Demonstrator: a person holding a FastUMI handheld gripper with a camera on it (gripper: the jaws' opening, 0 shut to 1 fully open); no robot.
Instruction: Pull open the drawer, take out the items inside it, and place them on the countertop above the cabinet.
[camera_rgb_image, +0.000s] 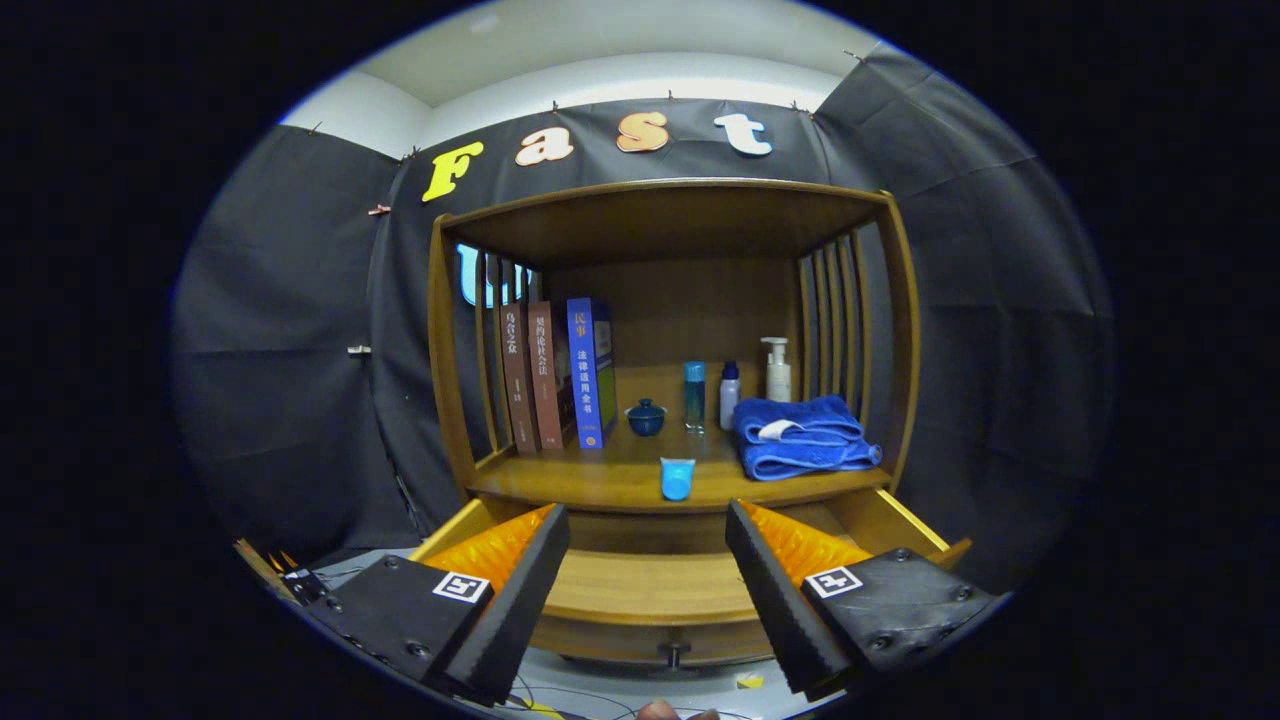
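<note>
Wooden pull-out drawer (650, 585) open under the countertop (620, 480), knob toward the near side, floor looks bare between the fingers — contents hidden or already out. Small blue tube (677, 478) upright at the countertop's near edge, straight ahead beyond the tips. Gripper (648, 530) spread wide, holding nothing, level, aimed at the wooden cabinet — fingers flank the drawer.

Cloth-walled recording booth with a wooden cabinet (668, 480) and books (555, 375).
</note>
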